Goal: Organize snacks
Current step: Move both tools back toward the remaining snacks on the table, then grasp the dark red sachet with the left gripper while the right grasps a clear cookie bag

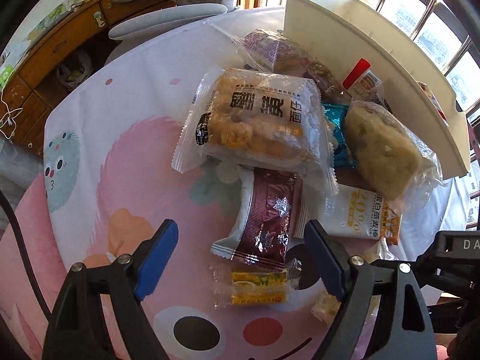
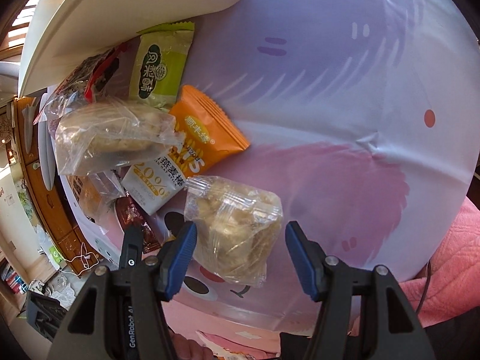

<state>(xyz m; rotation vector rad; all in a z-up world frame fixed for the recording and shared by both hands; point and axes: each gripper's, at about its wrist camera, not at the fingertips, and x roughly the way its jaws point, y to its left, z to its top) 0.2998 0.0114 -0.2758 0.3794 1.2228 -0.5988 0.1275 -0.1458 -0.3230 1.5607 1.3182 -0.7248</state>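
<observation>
Both tongs (image 1: 240, 255) (image 2: 240, 249) gape wide (nothing gripped).

Wooden desk (image 1: 45, 51), grey chair (image 1: 192, 3)

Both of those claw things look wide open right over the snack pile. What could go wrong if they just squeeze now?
The right gripper straddles a crumbly cake in a clear wrapper; a hard squeeze could crush it. The left gripper is open around a maroon snowflake packet whose top is tucked under the large pastry pack, so lifting it may drag that pack along. The two grippers are also close together and might bump.
</observation>
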